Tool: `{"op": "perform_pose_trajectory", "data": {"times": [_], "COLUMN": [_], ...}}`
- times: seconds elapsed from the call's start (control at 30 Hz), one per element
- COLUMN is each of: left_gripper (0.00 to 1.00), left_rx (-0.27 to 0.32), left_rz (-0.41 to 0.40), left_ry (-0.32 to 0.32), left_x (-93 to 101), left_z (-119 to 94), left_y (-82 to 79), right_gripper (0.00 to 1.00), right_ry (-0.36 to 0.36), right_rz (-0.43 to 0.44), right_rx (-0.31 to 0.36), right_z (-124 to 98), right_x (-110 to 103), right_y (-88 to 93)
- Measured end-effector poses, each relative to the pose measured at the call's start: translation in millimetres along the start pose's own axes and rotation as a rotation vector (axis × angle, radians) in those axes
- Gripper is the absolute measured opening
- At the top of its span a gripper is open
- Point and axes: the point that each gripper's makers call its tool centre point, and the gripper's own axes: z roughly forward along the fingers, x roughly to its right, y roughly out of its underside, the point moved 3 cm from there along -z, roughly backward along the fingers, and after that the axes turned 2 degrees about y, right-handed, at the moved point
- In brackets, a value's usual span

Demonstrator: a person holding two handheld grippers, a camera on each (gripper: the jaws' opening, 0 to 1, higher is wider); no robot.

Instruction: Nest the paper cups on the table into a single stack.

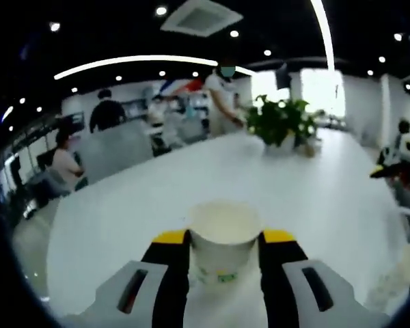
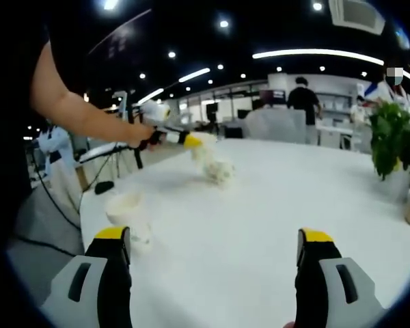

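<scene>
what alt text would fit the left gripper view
A paper cup stands upright between the yellow-tipped jaws of the left tool, seen from just behind it on a long white table. Farther along the table sits a potted plant, with people standing and sitting in the office beyond.

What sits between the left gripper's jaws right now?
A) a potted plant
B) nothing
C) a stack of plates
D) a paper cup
D: in the left gripper view, a paper cup stands upright between the jaws of the left gripper, with the white table beyond it.
</scene>
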Motion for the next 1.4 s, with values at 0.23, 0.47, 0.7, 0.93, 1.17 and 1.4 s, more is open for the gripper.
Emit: {"op": "perform_pose_trajectory", "data": {"times": [0.23, 0.47, 0.7, 0.93, 1.17, 1.4], "left_gripper": [0.37, 0.37, 0.37, 0.37, 0.37, 0.37], "left_rx": [0.017, 0.015, -0.013, 0.005, 0.024, 0.038], "left_rz": [0.013, 0.057, 0.212, 0.177, 0.160, 0.162], "left_ry": [0.006, -0.025, -0.061, -0.050, -0.025, -0.002], "left_x": [7.5, 6.2, 11.6, 20.5, 34.8, 54.8], "left_z": [-2, -7, -11, -19, -33, -47], "left_y": [-6.0, -7.5, -14.0, -21.1, -21.6, -22.8], "right_gripper": [1.00, 1.00, 1.00, 1.00, 1.00, 1.00], "right_ry": [-0.002, -0.002, -0.002, -0.005, -0.012, -0.018], "right_rz": [-0.008, -0.013, -0.021, -0.029, -0.038, -0.046], "right_rx": [-0.001, -0.001, 0.004, 0.014, 0.015, 0.018], "right_z": [0, -2, -3, -4, -6, -6], "right_x": [-1, -4, -4, -8, -11, -15], "right_y": [-1.5, -4.1, -8.7, -14.3, -14.9, -16.0]}}
